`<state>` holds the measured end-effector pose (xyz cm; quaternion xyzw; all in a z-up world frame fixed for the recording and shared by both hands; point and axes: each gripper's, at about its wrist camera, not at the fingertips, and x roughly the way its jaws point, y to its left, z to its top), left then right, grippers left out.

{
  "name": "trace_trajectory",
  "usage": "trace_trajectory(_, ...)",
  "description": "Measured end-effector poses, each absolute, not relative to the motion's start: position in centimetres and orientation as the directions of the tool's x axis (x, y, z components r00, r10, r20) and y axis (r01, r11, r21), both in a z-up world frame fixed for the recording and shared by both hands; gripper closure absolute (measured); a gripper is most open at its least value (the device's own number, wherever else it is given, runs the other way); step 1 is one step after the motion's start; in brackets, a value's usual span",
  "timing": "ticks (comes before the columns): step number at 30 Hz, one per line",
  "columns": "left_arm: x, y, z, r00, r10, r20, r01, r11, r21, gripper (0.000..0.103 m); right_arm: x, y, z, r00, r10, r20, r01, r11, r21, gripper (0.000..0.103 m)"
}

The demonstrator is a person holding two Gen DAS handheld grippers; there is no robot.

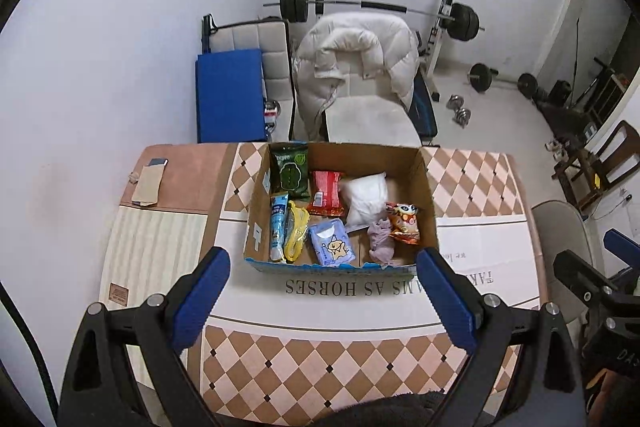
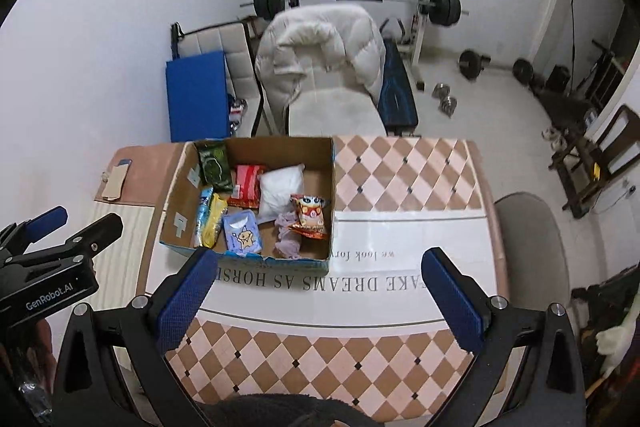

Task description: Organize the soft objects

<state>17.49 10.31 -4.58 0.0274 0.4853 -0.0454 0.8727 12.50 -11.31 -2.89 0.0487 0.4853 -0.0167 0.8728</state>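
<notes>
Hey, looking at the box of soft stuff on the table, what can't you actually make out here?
- Green packet: brand lettering too small and blurred, both views.
- Tablecloth slogan: its start is covered by the cardboard box in the right wrist view.
- Purple cloth: crumpled, so what it is stays unclear.
- Box floor under the white pillow: hidden.

Box (image 1: pixel 428 187) near wall hides the bottom ends of the tube (image 1: pixel 277 227) and yellow pack (image 1: pixel 295 231) just inside it; purple cloth (image 1: pixel 380 241) partly tucked under the orange snack bag (image 1: pixel 404 221) beside it. Tablecloth lettering in front of the box is cut by the box and by the left gripper (image 1: pixel 324 291). Green pack's (image 1: pixel 289 169) print too small to read. Right gripper (image 2: pixel 316 291): arms cropped by the bottom edge
</notes>
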Motion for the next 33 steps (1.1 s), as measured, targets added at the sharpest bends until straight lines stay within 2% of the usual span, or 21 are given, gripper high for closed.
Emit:
trace_trajectory(12, 14.8, 9.5, -2.2, 0.559, -0.067, -0.826, 0.128, 0.992, 0.006, 0.007, 9.3, -11.3, 0.7, 0.557, 0.001, -0.83, 0.08, 0.995, 0.056, 0.0)
trace_trajectory(17, 14.4, 9.3, -2.3, 0.556, -0.069, -0.828, 0.135, 0.991, 0.009, 0.007, 9.0, -11.6, 0.9, 0.558, -0.022, -0.83, 0.105, 0.993, 0.044, 0.0)
trace_trajectory(20, 14.3, 9.0, -2.6, 0.55, -0.061, -0.833, 0.142, 0.99, 0.022, 0.003, 9.1, -11.7, 0.8, 0.562, -0.036, -0.826, 0.112, 0.993, 0.033, 0.0)
trace_trajectory(33, 14.3, 9.2, -1.9, 0.577, -0.054, -0.815, 0.133, 0.991, 0.028, 0.002, 9.4, -12.3, 1.0, 0.568, -0.056, -0.821, 0.13, 0.991, 0.022, 0.0)
